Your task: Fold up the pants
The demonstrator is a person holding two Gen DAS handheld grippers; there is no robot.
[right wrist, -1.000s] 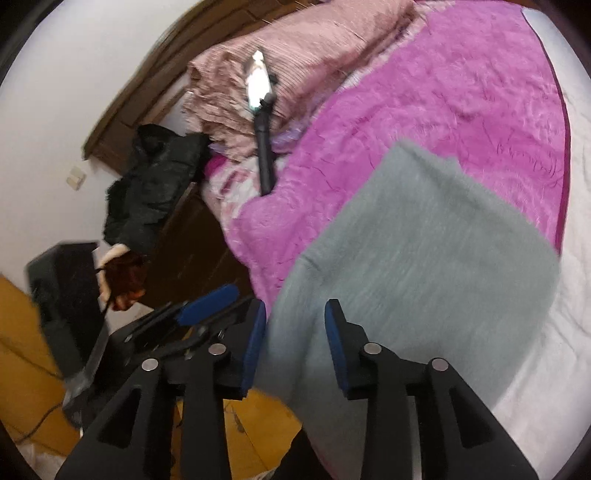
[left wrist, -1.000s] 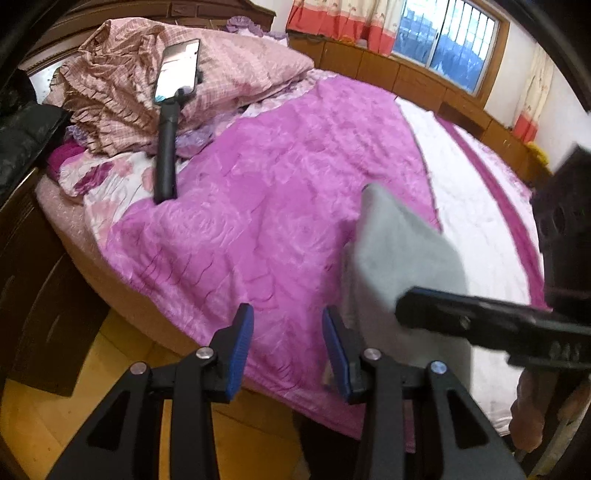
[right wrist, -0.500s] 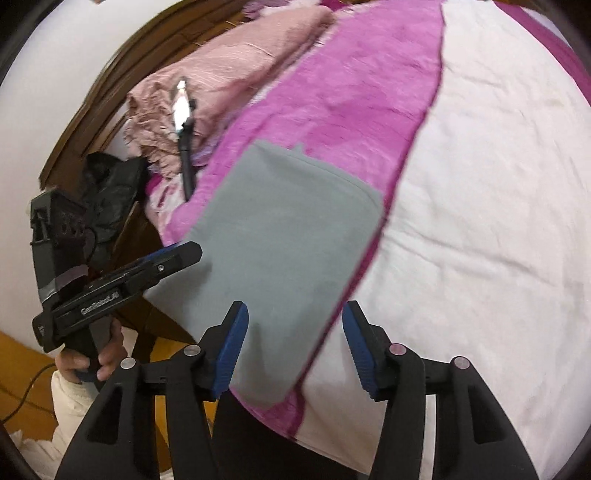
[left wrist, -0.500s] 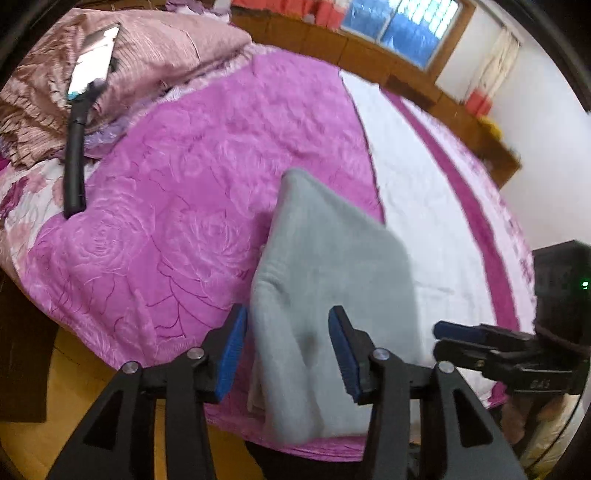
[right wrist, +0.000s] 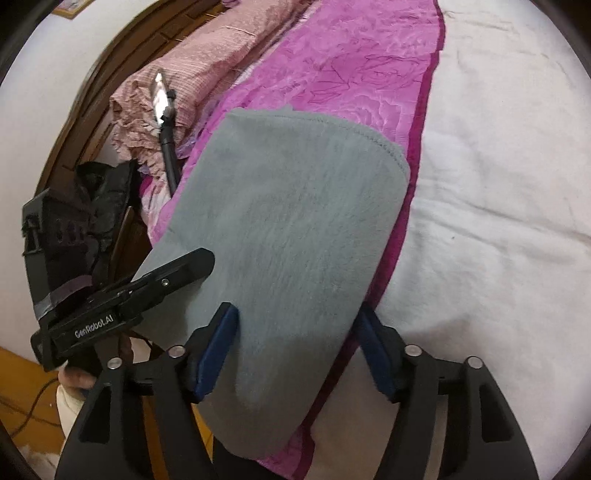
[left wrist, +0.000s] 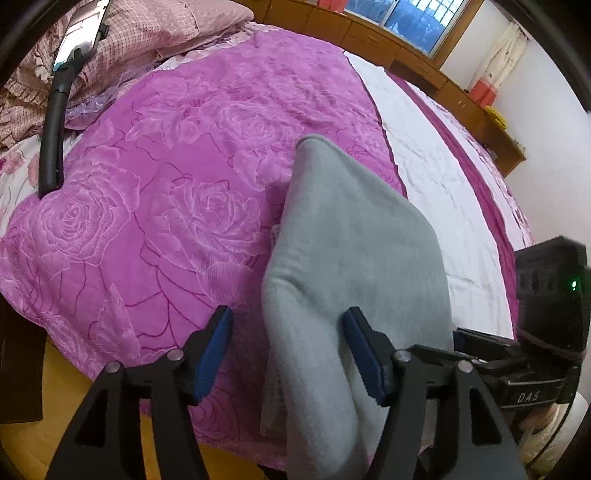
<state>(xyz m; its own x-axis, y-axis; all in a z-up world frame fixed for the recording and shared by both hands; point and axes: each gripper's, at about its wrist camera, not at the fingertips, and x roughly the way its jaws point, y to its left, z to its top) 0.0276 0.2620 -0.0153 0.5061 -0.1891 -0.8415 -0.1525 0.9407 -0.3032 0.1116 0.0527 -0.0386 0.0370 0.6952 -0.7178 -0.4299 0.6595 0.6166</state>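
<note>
Left wrist view: grey pants (left wrist: 351, 258) now lie folded on near edge of pink bedspread (left wrist: 166, 184), no longer hanging. Left gripper (left wrist: 288, 354) & right gripper (right wrist: 295, 354) jaws opening, cloth between, unpinched. Fold prob. released.

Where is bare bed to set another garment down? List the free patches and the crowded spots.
Free: the white sheet right of the grey pants, and the pink quilt between the pants and the phone stand. Crowded: the pillows at the head, and the near edge, where the left gripper and right gripper, jaws opening, straddle the pants.
</note>
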